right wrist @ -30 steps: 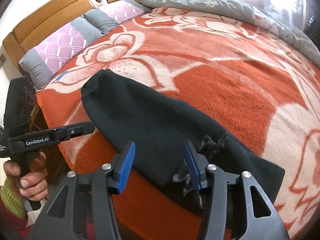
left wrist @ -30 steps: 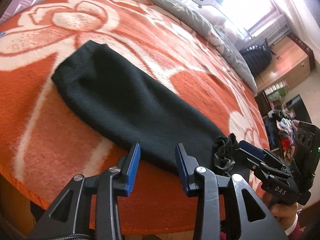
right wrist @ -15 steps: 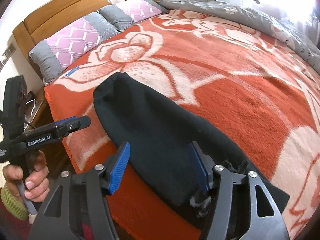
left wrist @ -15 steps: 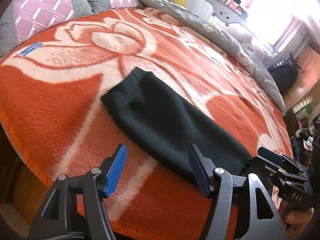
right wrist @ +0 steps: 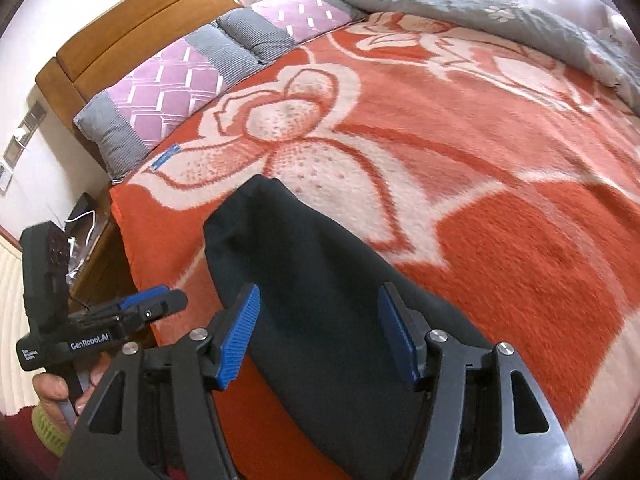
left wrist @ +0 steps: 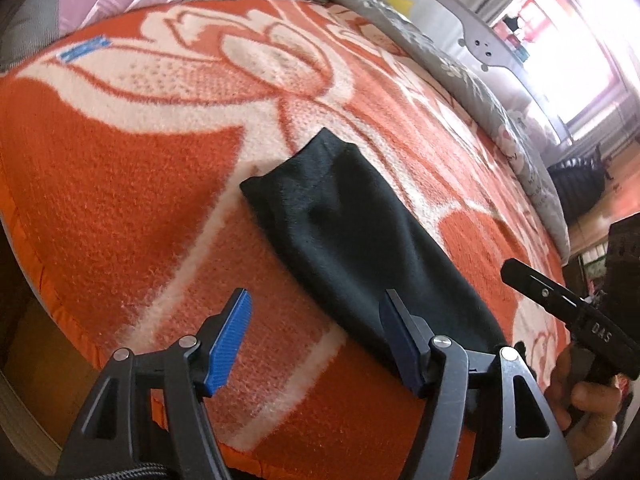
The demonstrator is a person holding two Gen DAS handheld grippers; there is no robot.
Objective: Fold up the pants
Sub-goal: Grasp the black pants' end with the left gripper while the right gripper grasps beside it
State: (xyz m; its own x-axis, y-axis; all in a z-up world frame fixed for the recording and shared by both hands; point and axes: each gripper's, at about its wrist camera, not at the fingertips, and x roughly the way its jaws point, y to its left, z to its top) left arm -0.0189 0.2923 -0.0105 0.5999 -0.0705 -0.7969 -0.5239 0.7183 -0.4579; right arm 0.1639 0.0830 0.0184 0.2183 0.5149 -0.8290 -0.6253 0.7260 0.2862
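Note:
The black pants [left wrist: 348, 232] lie folded into a long narrow strip, running diagonally across the orange and white floral blanket [left wrist: 120, 184]. My left gripper [left wrist: 316, 304] hovers open over the near bed edge. Its left finger is above bare blanket and its right finger above the strip's near edge, with nothing pinched. My right gripper [right wrist: 319, 294] is open above the pants [right wrist: 320, 248]; the cloth shows flat below the gap between its blue pads. The right gripper's finger [left wrist: 532, 284] shows at the right of the left view. In the right view, the left gripper [right wrist: 170, 300] hangs off the bed's side.
Purple and grey pillows [right wrist: 168, 92] lean on the wooden headboard [right wrist: 132, 28]. A grey floral quilt [right wrist: 500, 4] lines the far side. A bedside table [right wrist: 84, 216] stands past the blanket's corner. The blanket's near hem [left wrist: 52, 280] drops off the mattress at the left.
Both grippers have shifted along the strip toward the pillow end. The drawstring end has left both views. The left jaws have spread much wider and the right ones a little.

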